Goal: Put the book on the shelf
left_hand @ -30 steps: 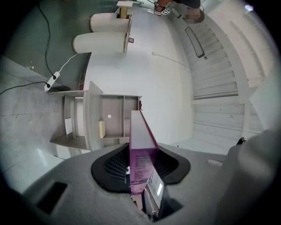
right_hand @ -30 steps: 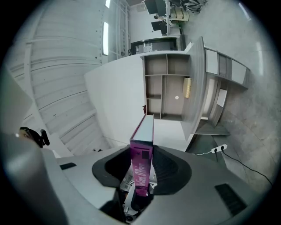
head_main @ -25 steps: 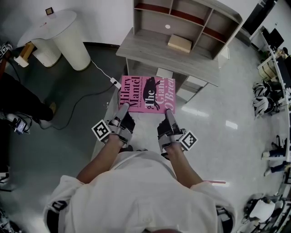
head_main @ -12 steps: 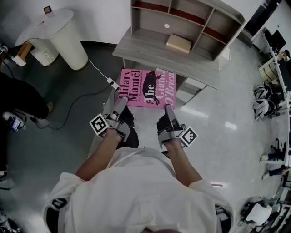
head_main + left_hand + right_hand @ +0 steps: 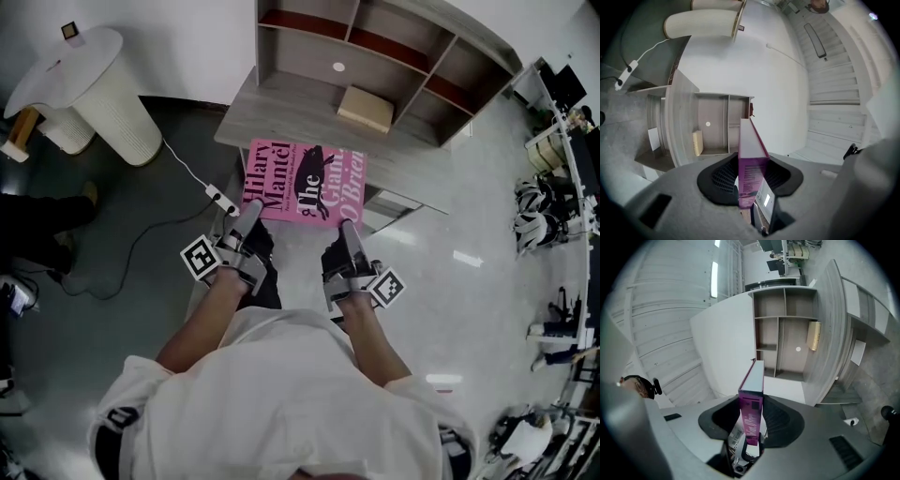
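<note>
A pink book (image 5: 303, 183) with black lettering is held flat between both grippers, just in front of the grey wooden shelf unit (image 5: 375, 56). My left gripper (image 5: 251, 216) is shut on the book's near left corner. My right gripper (image 5: 346, 231) is shut on its near right corner. In the left gripper view the book's edge (image 5: 751, 168) stands upright between the jaws, with the shelf (image 5: 712, 124) behind it. In the right gripper view the book's edge (image 5: 751, 416) is clamped the same way, facing the shelf's compartments (image 5: 783, 341).
A tan box (image 5: 366, 109) lies in the shelf's lower middle compartment. A white ribbed bin (image 5: 89, 80) stands at the left, with a white cable and power strip (image 5: 217, 199) on the dark floor. A person's dark leg (image 5: 37, 220) is at far left. Clutter lines the right wall.
The book and both grippers have moved forward toward the shelf, and the view has shifted with them. Both grips are unchanged.
</note>
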Tool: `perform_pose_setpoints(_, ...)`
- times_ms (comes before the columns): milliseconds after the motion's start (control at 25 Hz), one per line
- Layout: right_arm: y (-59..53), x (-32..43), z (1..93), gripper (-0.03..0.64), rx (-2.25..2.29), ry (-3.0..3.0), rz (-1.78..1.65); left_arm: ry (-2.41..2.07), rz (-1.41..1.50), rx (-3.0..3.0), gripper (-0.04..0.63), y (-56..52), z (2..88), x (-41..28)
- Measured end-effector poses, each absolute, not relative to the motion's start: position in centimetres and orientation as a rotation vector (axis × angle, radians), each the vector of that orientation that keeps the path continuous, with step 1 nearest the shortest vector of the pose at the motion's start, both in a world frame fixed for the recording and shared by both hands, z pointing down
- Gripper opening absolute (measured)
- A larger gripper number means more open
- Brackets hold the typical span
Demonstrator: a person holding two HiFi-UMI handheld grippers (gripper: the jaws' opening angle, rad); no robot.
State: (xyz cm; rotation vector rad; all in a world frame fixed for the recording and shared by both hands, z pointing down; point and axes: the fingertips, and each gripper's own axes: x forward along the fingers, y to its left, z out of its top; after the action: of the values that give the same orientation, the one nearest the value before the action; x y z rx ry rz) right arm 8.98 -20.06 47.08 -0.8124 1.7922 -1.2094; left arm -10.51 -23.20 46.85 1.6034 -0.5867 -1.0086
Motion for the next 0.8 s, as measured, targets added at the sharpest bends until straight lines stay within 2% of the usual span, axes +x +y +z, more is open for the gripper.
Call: perform_pose_setpoints(800,-20.27,8.96,47.19,0.147,-0.753,1.874,-1.179,-0.527,-0.993,1.679,0.15,-22.74,46.78,-10.41)
